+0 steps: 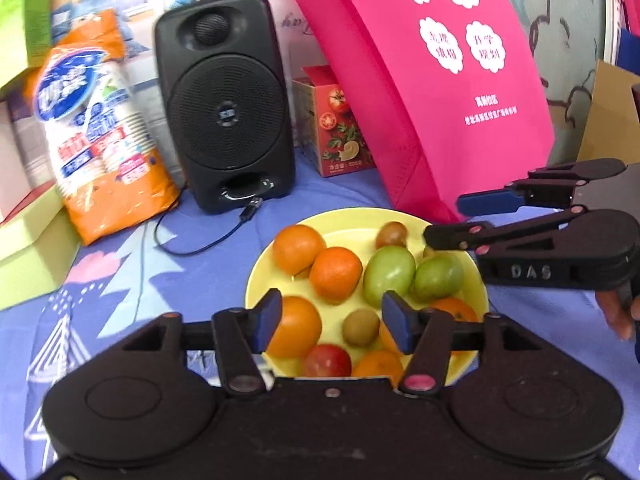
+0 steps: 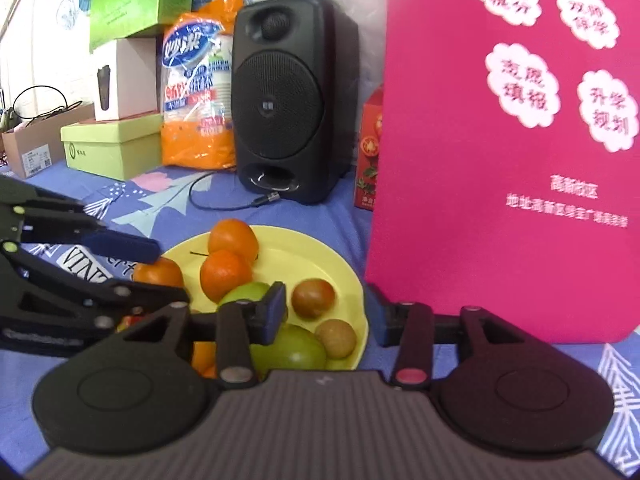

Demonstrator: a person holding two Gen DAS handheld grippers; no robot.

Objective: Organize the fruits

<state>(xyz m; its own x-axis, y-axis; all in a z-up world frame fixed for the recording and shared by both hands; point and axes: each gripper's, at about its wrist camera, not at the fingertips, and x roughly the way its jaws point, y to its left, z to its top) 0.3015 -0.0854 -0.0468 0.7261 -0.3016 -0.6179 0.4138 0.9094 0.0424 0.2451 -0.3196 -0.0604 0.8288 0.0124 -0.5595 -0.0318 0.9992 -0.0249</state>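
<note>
A yellow plate (image 1: 352, 220) on the blue patterned cloth holds several oranges (image 1: 335, 275), two green fruits (image 1: 389, 275), small brown fruits (image 1: 361, 327) and a red one (image 1: 327, 361). My left gripper (image 1: 331, 322) is open and empty, just above the plate's near side. My right gripper (image 1: 444, 220) comes in from the right, open, at the plate's far right rim. In the right wrist view the plate (image 2: 312, 248) lies ahead, and the right gripper (image 2: 330, 314) is open over its near right edge, above a green fruit (image 2: 288, 350). The left gripper (image 2: 158, 272) shows at left, open.
A black speaker (image 1: 226, 108) with a loose cable (image 1: 208, 240) stands behind the plate. A pink bag (image 1: 436, 80) leans at the back right, close to the plate. A tomato carton (image 1: 334, 120), an orange cup pack (image 1: 100, 132) and green boxes (image 2: 112, 148) line the back.
</note>
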